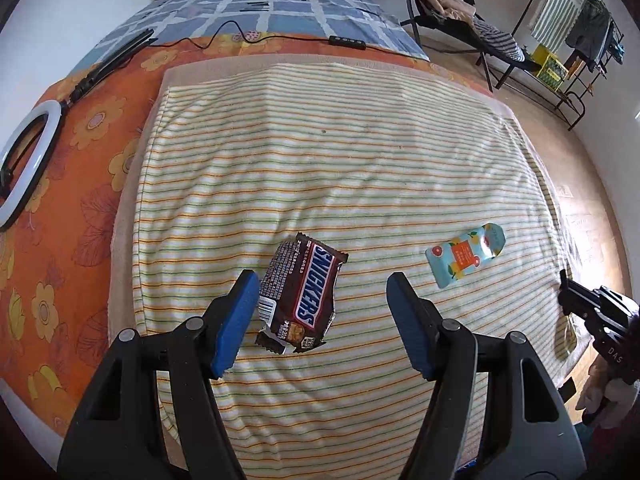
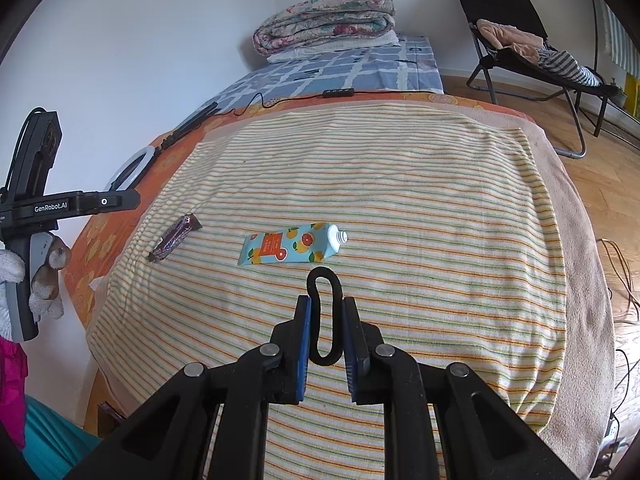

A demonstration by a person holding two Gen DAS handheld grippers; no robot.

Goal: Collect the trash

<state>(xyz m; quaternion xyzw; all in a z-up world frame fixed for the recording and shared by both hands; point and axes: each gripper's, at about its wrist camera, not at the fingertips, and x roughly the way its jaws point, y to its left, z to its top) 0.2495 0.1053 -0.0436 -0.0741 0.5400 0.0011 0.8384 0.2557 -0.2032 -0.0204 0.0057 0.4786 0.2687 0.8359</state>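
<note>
Black hair tie [image 2: 325, 316] sits pinched in the right gripper [image 2: 326, 334] above the striped towel [image 2: 440, 200]. Left gripper [image 1: 320, 320] hangs spread wide over the Snickers wrapper [image 1: 302, 296], seemingly next to collect: lower, then close.

Striped towel [image 1: 340, 168] over orange floral sheet [image 1: 80, 152] on bed. Ring light [image 1: 24, 160] at 9 o'clock, its cable remote [image 1: 347, 41] at 12. Folded quilt [image 2: 326, 18] at 12, at bed's far end. Black chair [image 2: 516, 32] with clothes at 2, on wood floor [image 2: 592, 152].
</note>
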